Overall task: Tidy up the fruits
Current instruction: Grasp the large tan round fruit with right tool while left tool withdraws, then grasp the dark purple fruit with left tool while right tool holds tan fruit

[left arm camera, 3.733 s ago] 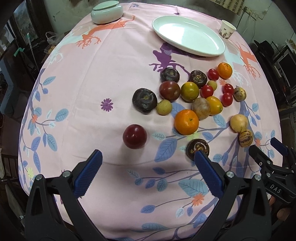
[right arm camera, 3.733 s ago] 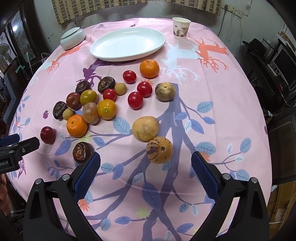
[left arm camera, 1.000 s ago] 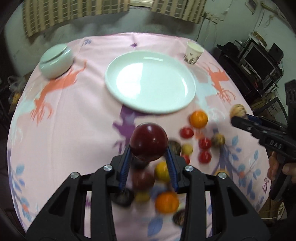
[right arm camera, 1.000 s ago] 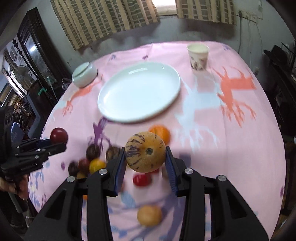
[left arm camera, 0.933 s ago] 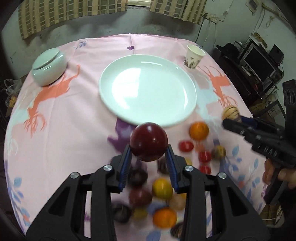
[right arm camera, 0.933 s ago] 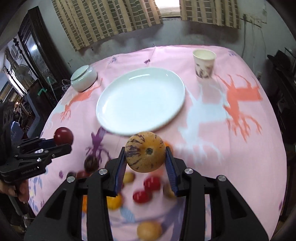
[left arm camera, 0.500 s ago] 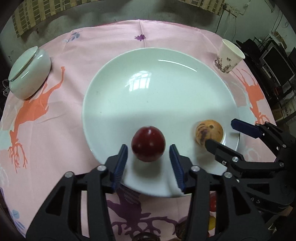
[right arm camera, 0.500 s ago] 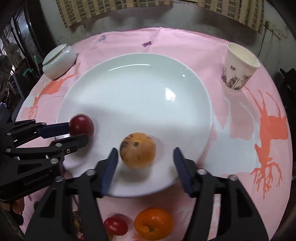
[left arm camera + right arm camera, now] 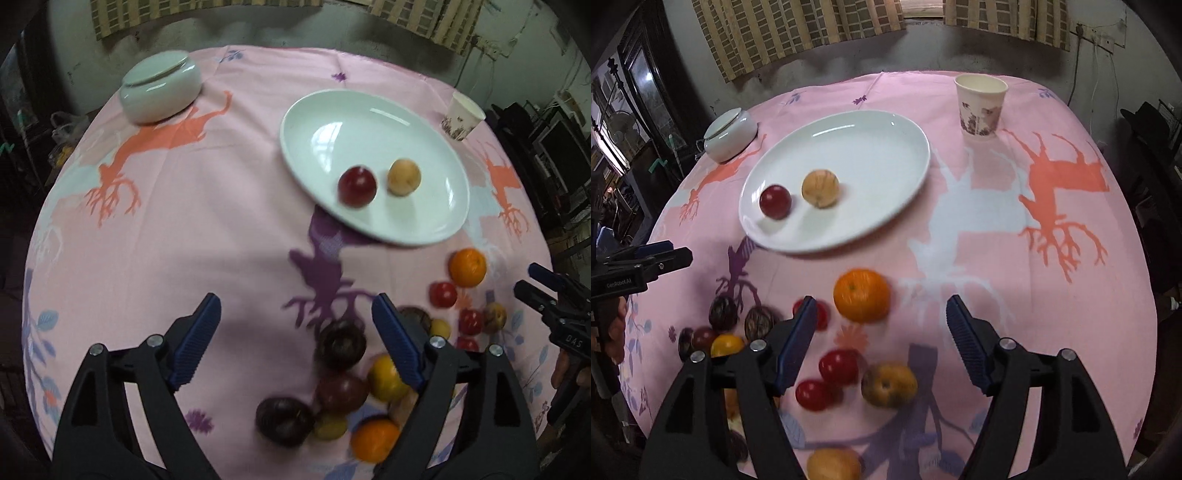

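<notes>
1. Left gripper (image 9: 295,328): jaws spread wide, nothing between them, held above the pink patterned tablecloth (image 9: 207,229) with bare cloth in the gap.
2. Right gripper (image 9: 881,332): jaws likewise spread and empty, above the near part of the table. An orange (image 9: 861,294) lies on the cloth just beyond the fingertips, towards the left finger.
3. Loose fruit, right wrist view: red tomatoes (image 9: 838,366) and a brownish-yellow fruit (image 9: 888,385) lie between the fingers, with a tan fruit (image 9: 833,464) at the bottom edge. Several are blurred.
4. Loose fruit, left wrist view: a cluster sits by the right finger, comprising dark purple fruits (image 9: 341,343), a yellow-orange fruit (image 9: 386,376) and a second orange (image 9: 375,439). All rest on the cloth, outside any container.
5. White plate (image 9: 871,155): stands beyond the loose fruit and holds two items only, a dark red plum-like fruit (image 9: 775,202) and a tan round fruit (image 9: 820,188). They sit close together, apparently apart, in the near-left portion of the plate.
6. Paper cup (image 9: 980,105): upright on the cloth to the right of the plate, well apart from it. Its contents cannot be determined.
7. Lidded ceramic bowl (image 9: 730,134): at the far left, lid in place, contents hidden.
</notes>
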Tool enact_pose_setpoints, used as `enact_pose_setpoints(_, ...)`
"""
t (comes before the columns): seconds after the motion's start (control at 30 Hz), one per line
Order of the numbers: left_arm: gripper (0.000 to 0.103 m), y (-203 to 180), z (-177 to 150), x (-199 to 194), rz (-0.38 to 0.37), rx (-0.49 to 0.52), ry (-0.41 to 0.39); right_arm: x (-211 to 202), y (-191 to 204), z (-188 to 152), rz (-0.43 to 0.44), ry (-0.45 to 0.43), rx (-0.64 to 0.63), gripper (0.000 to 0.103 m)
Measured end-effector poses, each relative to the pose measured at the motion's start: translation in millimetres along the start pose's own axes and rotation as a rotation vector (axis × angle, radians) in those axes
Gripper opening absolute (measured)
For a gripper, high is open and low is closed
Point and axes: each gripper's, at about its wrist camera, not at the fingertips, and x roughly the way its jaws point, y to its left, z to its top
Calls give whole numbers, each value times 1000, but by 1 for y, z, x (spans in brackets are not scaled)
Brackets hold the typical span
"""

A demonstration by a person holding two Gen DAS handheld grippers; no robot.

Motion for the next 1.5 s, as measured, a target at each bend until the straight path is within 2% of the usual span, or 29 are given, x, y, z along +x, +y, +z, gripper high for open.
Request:
enact_pose_setpoints(0.13,87,13,-43,-20,-46,-98,21,-16,-2,-39,-5,25,42,75)
enact_pose_setpoints(0.3,87,11,-84,-16,-11,-62,98,-35,8,-63,-5,12,27,75)
enact_pose_setpoints(0.57,88,6,-115,-25,-31,-37,124,-39,27,-93,8,54,-5,75)
enact_pose_setpoints(0.83,91,5,-123,-28,-26,-20,124,-17,48,-110,-10,111,-31,74)
enact_pose_setpoints(0.97,91,7,-122,-27,-34,-22,122,2,55,-111,-34,150,-59,60)
enact_pose_setpoints(1.03,91,9,-122,-26,-47,-28,118,12,57,-111,-84,167,-75,46)
enact_pose_setpoints(1.17,91,15,-118,-20,-43,-46,103,14,58,-109,-95,166,-81,45)
enact_pose_setpoints(1.23,91,18,-115,-14,-35,-42,111,12,53,-107,-58,171,-61,45)
enact_pose_setpoints(1.5,90,22,-102,11,14,45,123,6,33,-101,-42,178,9,46)
